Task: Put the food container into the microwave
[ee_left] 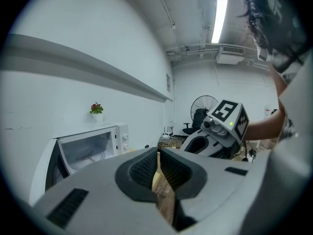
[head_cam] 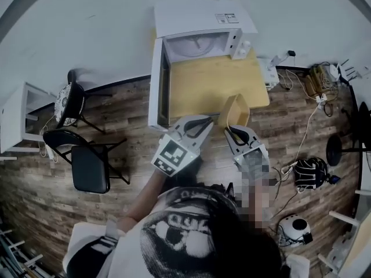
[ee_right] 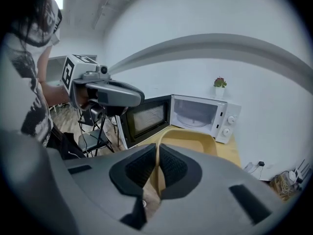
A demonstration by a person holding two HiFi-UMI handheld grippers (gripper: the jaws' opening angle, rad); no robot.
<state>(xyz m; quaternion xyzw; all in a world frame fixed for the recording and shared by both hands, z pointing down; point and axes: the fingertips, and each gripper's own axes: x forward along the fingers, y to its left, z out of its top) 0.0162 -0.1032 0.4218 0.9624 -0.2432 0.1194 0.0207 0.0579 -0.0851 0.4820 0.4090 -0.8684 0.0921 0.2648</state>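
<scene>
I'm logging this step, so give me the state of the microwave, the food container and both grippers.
microwave: open, no container inside.
food container: held by its rim, outside the microwave.
right gripper: shut on the food container.
left gripper: shut, holding nothing.

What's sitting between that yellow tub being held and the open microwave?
Nothing: only bare wooden tabletop lies between the food container and the microwave, as the head view shows. The right gripper holds the container's rim.
</scene>
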